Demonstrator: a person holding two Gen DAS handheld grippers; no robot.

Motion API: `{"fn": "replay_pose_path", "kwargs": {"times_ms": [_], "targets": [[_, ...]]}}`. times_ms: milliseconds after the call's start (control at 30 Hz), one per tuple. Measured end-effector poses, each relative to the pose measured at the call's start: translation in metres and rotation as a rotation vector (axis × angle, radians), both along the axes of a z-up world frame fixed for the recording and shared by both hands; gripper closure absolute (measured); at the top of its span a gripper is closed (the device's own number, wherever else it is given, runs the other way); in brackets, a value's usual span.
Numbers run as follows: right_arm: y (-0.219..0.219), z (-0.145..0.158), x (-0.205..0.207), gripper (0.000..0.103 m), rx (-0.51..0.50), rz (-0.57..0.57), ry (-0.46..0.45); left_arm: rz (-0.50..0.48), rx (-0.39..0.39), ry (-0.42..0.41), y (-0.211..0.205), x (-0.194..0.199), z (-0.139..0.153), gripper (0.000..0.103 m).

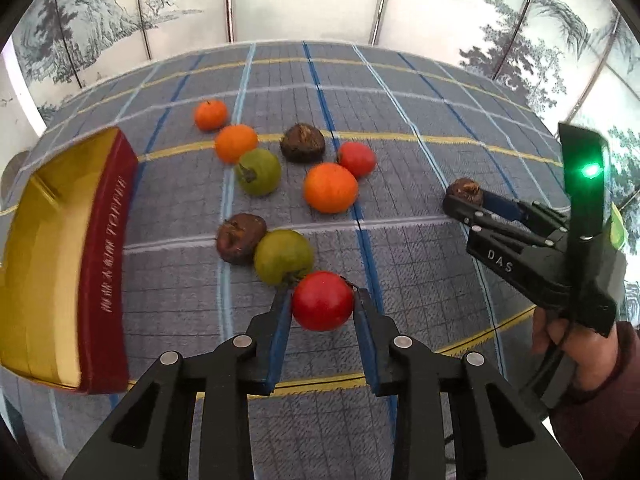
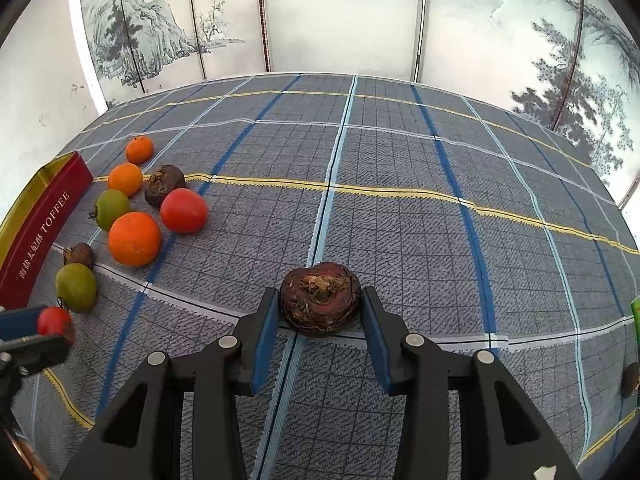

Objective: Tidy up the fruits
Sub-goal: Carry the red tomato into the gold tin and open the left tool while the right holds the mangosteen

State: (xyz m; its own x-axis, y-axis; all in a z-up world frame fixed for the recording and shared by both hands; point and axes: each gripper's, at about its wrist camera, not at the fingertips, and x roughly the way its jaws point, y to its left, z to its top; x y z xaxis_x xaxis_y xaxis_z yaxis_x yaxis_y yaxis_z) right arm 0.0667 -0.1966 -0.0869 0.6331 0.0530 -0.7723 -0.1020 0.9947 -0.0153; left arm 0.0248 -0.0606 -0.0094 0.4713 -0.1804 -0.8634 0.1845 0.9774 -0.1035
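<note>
**Both grippers closed on fruit over the checked cloth**

Under everything lies the grey tablecloth (image 2: 400,216), crossed by blue, white and yellow lines, with a painted folding screen (image 2: 344,16) standing behind it. At my left side sits the red-and-gold box (image 1: 108,248), open on top, its red wall lettered TOFFEE.

My left gripper (image 1: 323,304) pinches a red tomato (image 1: 322,301) between its blue pads, one pad pressed on each side of it. My right gripper (image 2: 320,304) is closed on a dark brown wrinkled fruit (image 2: 319,298), well apart from the others on the open cloth; both pads touch its sides. I cannot tell whether either fruit is clear of the cloth. My right hand (image 1: 560,344) shows on the handle, with a dark red sleeve (image 1: 608,408) behind it.

The loose fruit lies between the box and the middle of the cloth:

- a large orange (image 1: 330,187), touching a second red tomato (image 1: 357,159)
- a green tomato (image 1: 284,257) just beyond my held one, touching a brown fruit (image 1: 240,238)
- another green tomato (image 1: 258,171) against a smaller orange (image 1: 236,143)
- a third brown fruit (image 1: 302,143)
- the smallest orange (image 1: 211,114), farthest from me
</note>
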Motion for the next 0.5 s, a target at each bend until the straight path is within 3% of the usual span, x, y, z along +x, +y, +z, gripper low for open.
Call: {"fn": "replay_pose_path", "kwargs": {"times_ms": [300, 500], "targets": [[0.001, 0.0, 0.0, 0.063, -0.003, 0.0, 0.0, 0.081, 0.042, -0.12, 0.048, -0.004, 0.044, 0.071], [0.001, 0.0, 0.0, 0.063, -0.003, 0.0, 0.0, 0.208, 0.105, -0.136, 0.109, 0.004, 0.047, 0.071]]}}
